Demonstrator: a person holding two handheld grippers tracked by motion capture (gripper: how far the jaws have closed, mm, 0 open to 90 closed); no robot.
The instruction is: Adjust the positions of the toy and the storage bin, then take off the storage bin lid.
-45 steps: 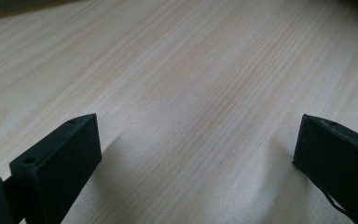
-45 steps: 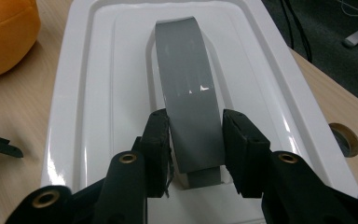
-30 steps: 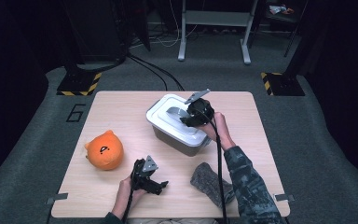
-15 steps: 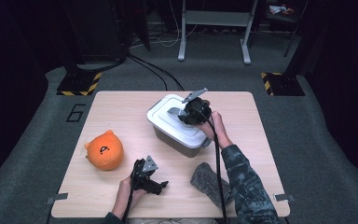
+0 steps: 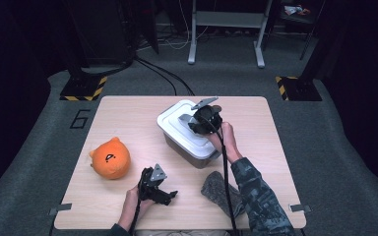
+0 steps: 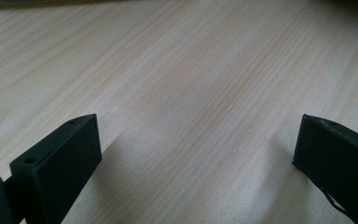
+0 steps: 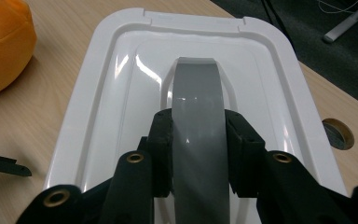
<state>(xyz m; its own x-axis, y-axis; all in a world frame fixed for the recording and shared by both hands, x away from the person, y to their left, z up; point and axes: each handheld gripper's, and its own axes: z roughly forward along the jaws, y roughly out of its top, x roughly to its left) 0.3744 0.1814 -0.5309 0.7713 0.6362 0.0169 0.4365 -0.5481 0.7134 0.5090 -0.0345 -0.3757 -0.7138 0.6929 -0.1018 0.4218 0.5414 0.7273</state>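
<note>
Two black pads of the right gripper (image 7: 199, 154) have just been closing and now pinch the grey handle (image 7: 198, 107) atop the white lid (image 5: 177, 119), likely to lift it. Nearer the person than the lid, the left gripper (image 5: 163, 195) rests wide open, empty, beside the orange plush (image 5: 110, 157).

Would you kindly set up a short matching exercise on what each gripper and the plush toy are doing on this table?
Things:
1. right gripper
2. left gripper
3. orange plush toy
4. grey cloth

States:
A. jaws open over bare wood
B. lies by the person's right sleeve
C. clamped on the lid's grey handle
D. rests left of the white box

Pairs: 1-C, 2-A, 3-D, 4-B
</note>
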